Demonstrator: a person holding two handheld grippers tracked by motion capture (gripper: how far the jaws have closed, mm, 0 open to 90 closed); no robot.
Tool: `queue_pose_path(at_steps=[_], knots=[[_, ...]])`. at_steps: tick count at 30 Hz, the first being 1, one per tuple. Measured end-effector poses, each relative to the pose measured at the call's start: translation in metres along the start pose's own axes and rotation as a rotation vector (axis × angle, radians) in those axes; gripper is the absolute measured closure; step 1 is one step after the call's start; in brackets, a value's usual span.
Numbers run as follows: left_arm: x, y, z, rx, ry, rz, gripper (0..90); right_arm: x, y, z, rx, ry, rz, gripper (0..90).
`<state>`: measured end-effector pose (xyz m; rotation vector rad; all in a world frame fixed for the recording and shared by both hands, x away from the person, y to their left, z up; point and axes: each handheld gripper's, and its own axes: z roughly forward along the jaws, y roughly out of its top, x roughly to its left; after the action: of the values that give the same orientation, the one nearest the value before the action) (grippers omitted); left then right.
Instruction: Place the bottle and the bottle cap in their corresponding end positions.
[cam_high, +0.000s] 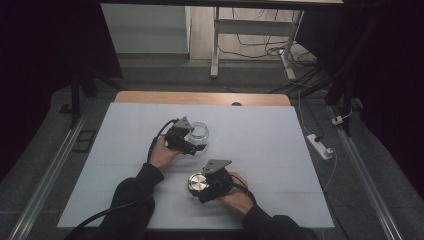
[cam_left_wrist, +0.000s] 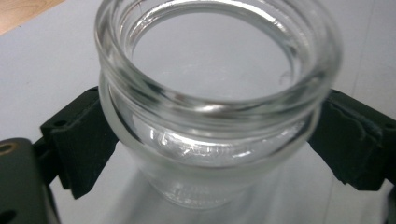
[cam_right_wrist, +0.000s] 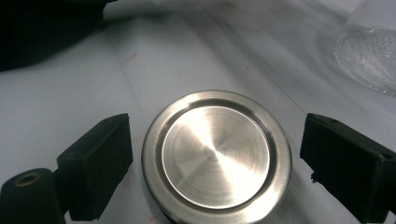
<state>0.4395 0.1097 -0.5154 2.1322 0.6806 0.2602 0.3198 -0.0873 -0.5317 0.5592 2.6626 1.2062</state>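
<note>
Round brushed-steel lid (cam_right_wrist: 216, 156) flat between spread right gripper (cam_right_wrist: 215, 158) jaws, untouched; clear glass jar (cam_left_wrist: 217, 100), upright, mouth open, beyond-left between spread left gripper (cam_left_wrist: 210, 149) jaws.

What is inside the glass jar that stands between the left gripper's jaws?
The glass jar looks empty: through its open mouth only the white table cover shows. Its very bottom is blurred.

Glass jar (cam_left_wrist: 215, 112) base hidden behind its own thick rim

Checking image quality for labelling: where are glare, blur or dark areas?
High view: dark surroundings, evenly lit white table. Left gripper view: the glass jar looms close, highlights on its rim, soft focus. Right gripper view: the metal lid shines with radial glare; far corner dark.
</note>
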Motion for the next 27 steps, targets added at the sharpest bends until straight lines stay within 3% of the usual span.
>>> queue_pose_path(at_steps=[9,15,27], knots=[[-0.004,-0.004,-0.017,0.01,0.017,-0.012,3.8,-0.002,0.003,-0.008,-0.029,-0.01,0.005,8.4],[-0.008,-0.011,-0.028,0.002,-0.014,-0.027,1.8,-0.005,0.006,-0.016,-0.05,-0.018,0.02,8.3],[-0.015,-0.024,-0.039,0.001,-0.028,-0.064,0.0,-0.005,0.006,-0.027,-0.066,-0.02,0.04,6.6]])
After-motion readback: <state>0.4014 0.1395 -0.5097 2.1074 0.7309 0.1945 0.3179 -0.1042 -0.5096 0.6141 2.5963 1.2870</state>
